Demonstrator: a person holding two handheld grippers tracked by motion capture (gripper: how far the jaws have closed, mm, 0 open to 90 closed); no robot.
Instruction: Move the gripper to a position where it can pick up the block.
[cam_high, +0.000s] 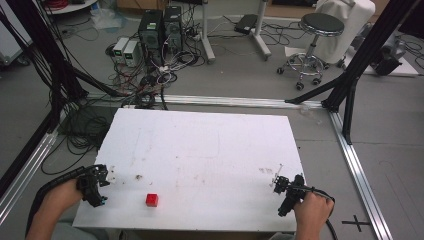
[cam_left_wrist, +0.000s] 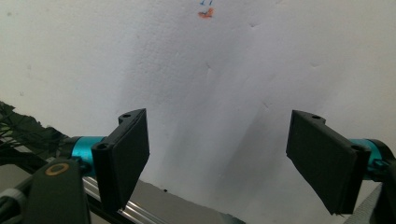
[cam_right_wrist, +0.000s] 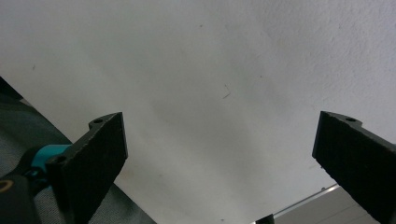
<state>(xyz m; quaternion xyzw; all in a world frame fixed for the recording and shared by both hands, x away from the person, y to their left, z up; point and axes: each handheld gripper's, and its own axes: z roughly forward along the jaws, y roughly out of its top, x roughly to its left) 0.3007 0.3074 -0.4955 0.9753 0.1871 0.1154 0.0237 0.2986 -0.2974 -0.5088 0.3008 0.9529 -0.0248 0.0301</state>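
Reaching risk: both hand-held grippers, left (cam_high: 106, 181) and right (cam_high: 276, 182), sit wide and empty at opposite bench (cam_high: 210, 135) edges, so the cube (cam_high: 152, 200) near the front edge could get knocked off.

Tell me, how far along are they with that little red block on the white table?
Nothing looks done yet: the red block sits alone near the front edge of the white table, untouched. Both tools are only poised: the left gripper and the right gripper hang open and empty at the table's two sides. Reaching for the block, likely with the nearer left gripper, and grasping it are still ahead.
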